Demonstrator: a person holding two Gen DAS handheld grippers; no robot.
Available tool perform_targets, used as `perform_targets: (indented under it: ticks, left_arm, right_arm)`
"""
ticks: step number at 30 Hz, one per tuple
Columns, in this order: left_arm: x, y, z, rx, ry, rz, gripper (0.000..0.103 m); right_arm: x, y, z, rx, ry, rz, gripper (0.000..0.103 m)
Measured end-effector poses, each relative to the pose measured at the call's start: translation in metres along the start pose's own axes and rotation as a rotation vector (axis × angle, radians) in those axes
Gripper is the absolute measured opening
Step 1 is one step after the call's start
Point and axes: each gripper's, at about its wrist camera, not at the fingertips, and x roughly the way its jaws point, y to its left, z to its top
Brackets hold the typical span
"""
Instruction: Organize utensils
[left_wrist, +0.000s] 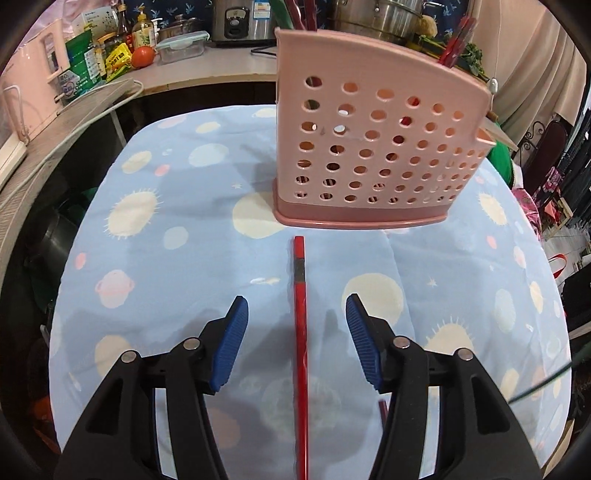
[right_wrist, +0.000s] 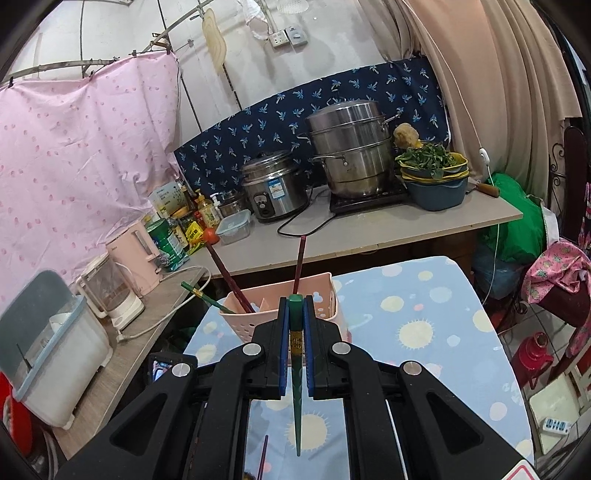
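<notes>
In the left wrist view a red chopstick (left_wrist: 300, 332) lies on the blue patterned cloth, pointing toward the pink perforated utensil holder (left_wrist: 369, 147). My left gripper (left_wrist: 295, 314) is open, low over the cloth, its blue pads either side of the chopstick without touching it. In the right wrist view my right gripper (right_wrist: 295, 314) is shut on a green chopstick (right_wrist: 296, 376), held above the table just in front of the pink holder (right_wrist: 258, 314). The holder has two dark red chopsticks (right_wrist: 229, 277) and a green one (right_wrist: 203, 295) in it.
A counter (right_wrist: 369, 229) behind the table carries a rice cooker (right_wrist: 275, 192), steel steamer pots (right_wrist: 351, 147), basins of greens (right_wrist: 436, 177), bottles and a kettle (right_wrist: 136, 254). Another red stick (right_wrist: 263, 458) lies on the table's cloth (right_wrist: 424, 332). Clutter stands on the floor to the right.
</notes>
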Motion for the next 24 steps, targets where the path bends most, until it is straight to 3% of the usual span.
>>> perform_targets:
  ticks: [5,7,12,18,24]
  left_arm:
    - [0.022,0.001,0.011,-0.015,0.024,0.001,0.041]
    - [0.031,0.002,0.013,-0.018,0.04,0.001,0.028]
    - [0.035,-0.003,0.015,-0.005,0.04,0.0,0.007]
    - [0.015,-0.002,0.009,-0.015,0.023,-0.022,0.007]
    - [-0.042,0.001,-0.004,-0.034,-0.03,-0.053,0.007]
  right_arm:
    - [0.011,-0.006,0.0,-0.002,0.011,-0.015,0.007]
    - [0.016,-0.01,0.0,0.007,0.021,-0.017,0.007]
    - [0.026,-0.016,0.001,0.013,0.03,-0.029,0.007]
    - [0.026,-0.015,0.003,0.01,0.028,-0.029,0.007]
    - [0.017,-0.01,0.004,0.002,0.021,-0.023,0.007]
